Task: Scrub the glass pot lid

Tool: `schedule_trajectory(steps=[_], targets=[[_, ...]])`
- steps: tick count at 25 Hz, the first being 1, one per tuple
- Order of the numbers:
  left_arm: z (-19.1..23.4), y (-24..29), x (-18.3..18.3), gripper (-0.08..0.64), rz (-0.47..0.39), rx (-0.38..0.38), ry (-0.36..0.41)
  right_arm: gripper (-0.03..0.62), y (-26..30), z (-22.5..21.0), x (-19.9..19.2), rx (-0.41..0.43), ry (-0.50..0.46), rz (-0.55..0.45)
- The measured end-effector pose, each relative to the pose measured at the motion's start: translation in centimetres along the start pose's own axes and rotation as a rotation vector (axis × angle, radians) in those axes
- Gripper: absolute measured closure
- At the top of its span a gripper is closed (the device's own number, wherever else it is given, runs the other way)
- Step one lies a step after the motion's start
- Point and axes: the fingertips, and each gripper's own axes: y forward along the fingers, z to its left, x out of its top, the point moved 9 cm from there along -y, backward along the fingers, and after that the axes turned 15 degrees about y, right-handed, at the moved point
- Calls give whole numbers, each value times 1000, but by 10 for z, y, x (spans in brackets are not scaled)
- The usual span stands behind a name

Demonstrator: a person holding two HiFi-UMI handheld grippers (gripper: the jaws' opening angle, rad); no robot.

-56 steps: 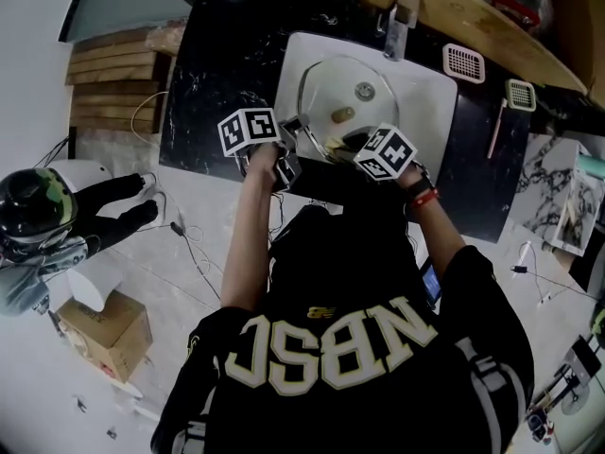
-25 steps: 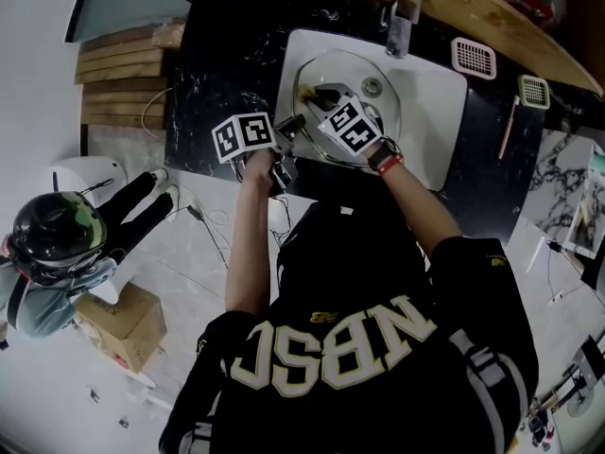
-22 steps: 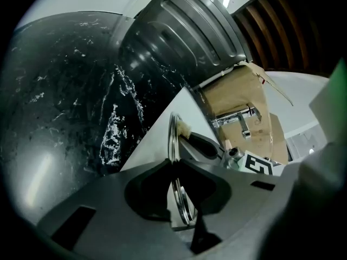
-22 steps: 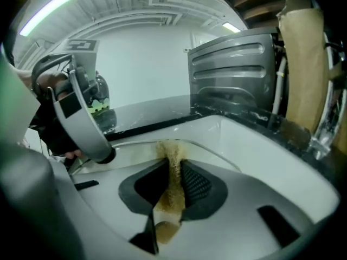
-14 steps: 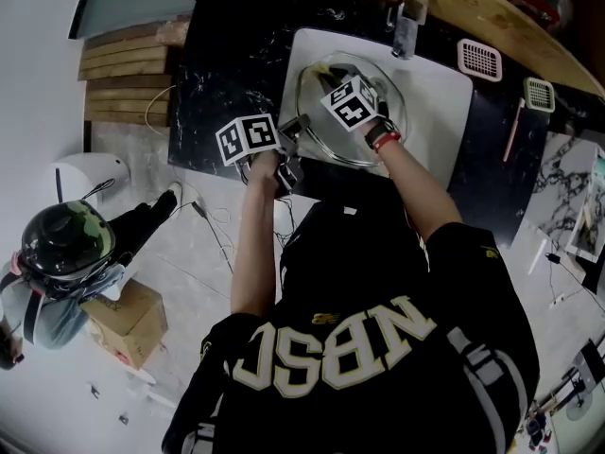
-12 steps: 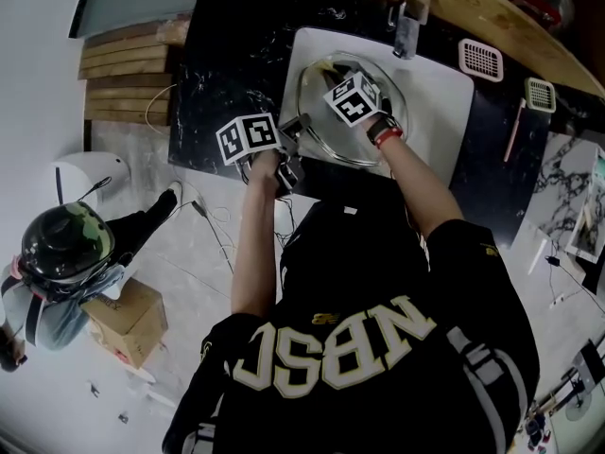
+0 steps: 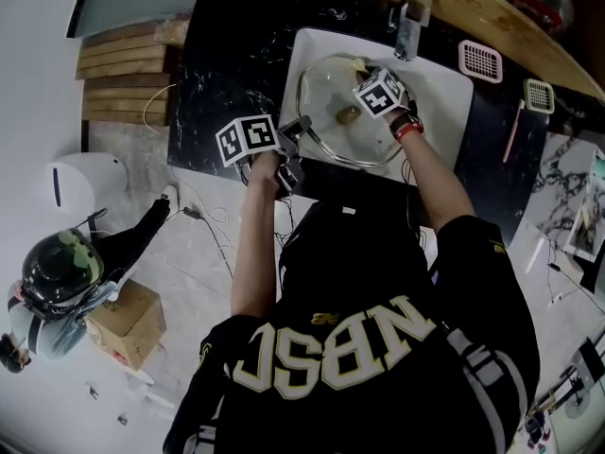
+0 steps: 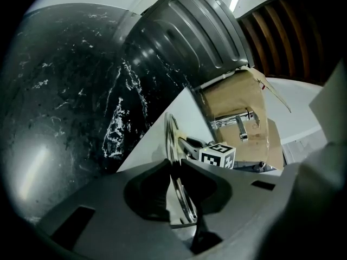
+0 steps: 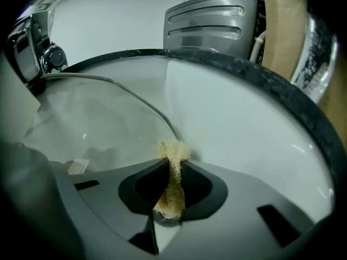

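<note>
The right gripper (image 9: 172, 172) has its jaws clamped on a scrap of tan scrub pad (image 9: 174, 151). The pad is coarse, fibrous and frayed, and it looks soft enough to squash flat under pressure. Its tip meets the glass pot lid (image 7: 331, 138) just inside the far edge.

The left gripper (image 8: 177, 169) is pinched on the near edge, with the thin steel rim (image 8: 172, 134) between its pads. That looks the sensible place to hold, since the metal band is harder and less slick than the dome.

I'd expect the lid to be stiff, fairly weighty and brittle, and slippery if wet, so a one-point pinch could let it pivot. The lid is round, clear and shallow-domed with a small knob (image 7: 347, 114) at its centre. It lies across the glossy white sink (image 7: 444, 97), below the faucet (image 7: 414, 17), in a black marbled counter (image 7: 227, 55).
</note>
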Motion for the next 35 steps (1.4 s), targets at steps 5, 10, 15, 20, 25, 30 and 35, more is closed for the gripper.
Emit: schedule_trajectory(steps=[5, 10, 15, 20, 25, 30, 35], targets=[[2, 2, 0, 488, -3, -3, -2, 525, -4, -20, -19, -28, 0, 64], [4, 6, -1, 489, -10, -10, 0, 525, -10, -35, -37, -37, -21, 123], [5, 6, -1, 491, -10, -14, 4, 525, -22, -38, -53, -25, -30, 184], [4, 4, 0, 491, -13, -13, 7, 524, -38, -36, -69, 8, -32, 251], [4, 4, -1, 491, -13, -14, 9, 525, -54, -26, -81, 54, -29, 280], [4, 4, 0, 491, -14, -10, 11, 525, -70, -11, -90, 116, -49, 338], [4, 5, -1, 491, -13, -13, 9, 525, -92, 8, -99, 194, -38, 355]])
